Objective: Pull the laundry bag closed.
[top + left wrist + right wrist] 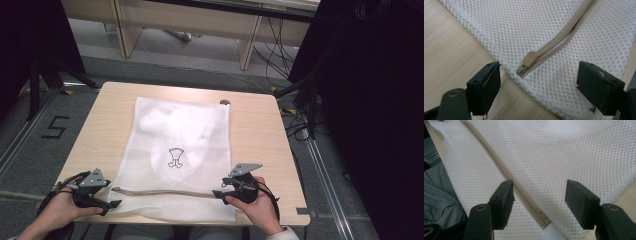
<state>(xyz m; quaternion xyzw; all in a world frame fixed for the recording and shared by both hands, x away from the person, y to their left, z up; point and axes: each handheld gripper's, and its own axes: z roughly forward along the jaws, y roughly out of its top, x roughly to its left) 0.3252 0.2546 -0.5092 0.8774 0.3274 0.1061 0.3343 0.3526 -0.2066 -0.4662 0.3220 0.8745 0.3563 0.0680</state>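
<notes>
While jaws gape, each hand-held gripper [112, 202] [220, 194] flanks the zipper [165, 192].

White mesh cloth bag [180, 150] with a beige fabric zip [554, 45] on a matt, pale wood-grain table [255, 135].

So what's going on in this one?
A person holds a gripper in each hand at the near edge of a wooden table, over a white mesh laundry bag with a white garment inside. The left gripper hovers open around the beige zipper pull; the right gripper is open over the zipper's other end. Nothing is gripped yet.
</notes>
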